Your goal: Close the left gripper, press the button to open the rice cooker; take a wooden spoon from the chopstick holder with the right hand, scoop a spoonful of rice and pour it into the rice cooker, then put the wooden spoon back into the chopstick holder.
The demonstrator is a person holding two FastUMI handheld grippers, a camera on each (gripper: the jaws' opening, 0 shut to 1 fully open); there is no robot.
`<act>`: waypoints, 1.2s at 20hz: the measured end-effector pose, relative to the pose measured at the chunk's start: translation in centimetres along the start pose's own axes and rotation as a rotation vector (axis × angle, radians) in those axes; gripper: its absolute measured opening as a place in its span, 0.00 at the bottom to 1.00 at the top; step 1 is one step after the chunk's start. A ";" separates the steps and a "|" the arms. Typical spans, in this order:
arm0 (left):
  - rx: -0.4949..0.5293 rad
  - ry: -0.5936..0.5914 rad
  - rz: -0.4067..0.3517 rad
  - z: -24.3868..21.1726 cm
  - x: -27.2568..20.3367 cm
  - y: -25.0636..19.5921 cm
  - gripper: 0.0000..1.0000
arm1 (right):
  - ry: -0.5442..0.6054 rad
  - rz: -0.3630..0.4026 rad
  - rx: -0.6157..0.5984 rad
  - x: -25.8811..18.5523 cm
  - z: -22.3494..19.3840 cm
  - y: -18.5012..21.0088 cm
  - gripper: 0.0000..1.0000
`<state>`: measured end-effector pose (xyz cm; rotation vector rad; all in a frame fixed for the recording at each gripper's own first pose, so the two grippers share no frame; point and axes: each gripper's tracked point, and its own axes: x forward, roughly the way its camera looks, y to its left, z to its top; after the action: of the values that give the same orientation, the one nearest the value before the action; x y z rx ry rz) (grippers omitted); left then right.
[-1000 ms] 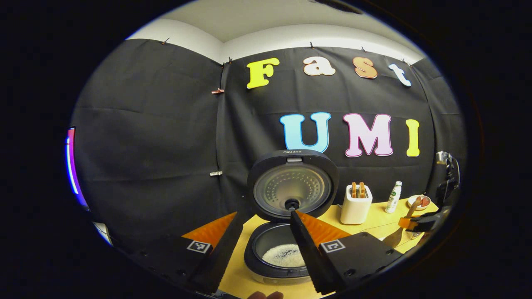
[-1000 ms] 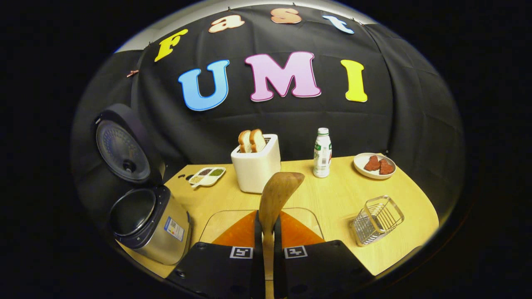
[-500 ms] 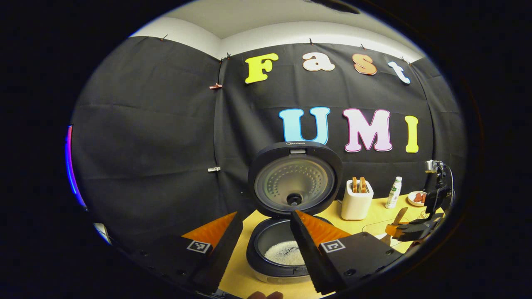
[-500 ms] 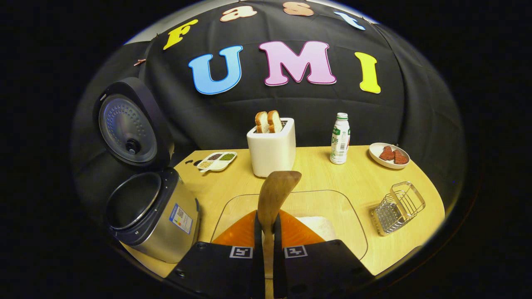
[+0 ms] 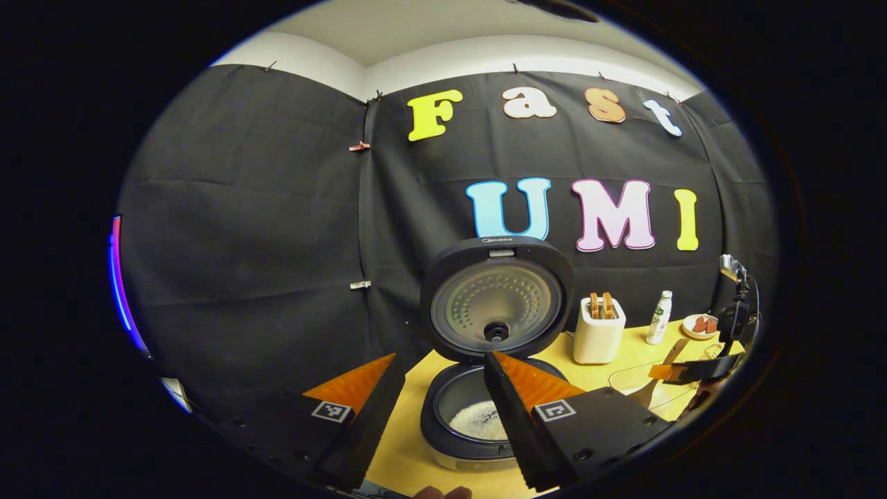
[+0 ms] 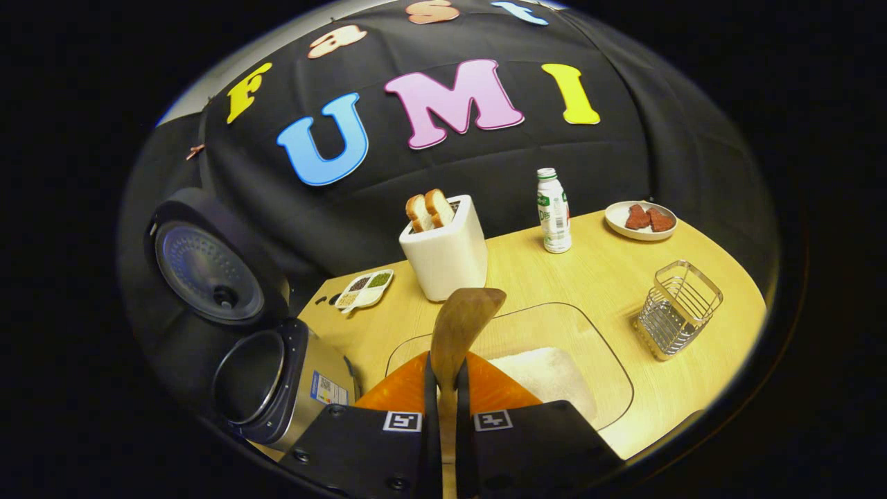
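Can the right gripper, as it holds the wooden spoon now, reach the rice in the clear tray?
Probably yes. The right gripper is shut on the wooden spoon, whose bowl hangs over the clear tray. The rice lies uncovered, nothing between.

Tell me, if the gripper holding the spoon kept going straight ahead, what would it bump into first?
Probably the clear tray of rice just ahead of the right gripper and wooden spoon; if it passes above that, the white toaster beyond. Depth is hard to judge.
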<state>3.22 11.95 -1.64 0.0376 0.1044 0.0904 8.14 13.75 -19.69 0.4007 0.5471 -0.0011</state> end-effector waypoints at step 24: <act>-0.021 -0.046 0.053 0.5 -1.2 3.1 0.80 | -0.144 0.314 -0.052 -5.6 9.1 19.1 0.12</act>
<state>1.82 14.92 -0.89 0.0214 0.0560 0.1438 10.02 27.42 -2.71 0.4290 0.3376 0.2843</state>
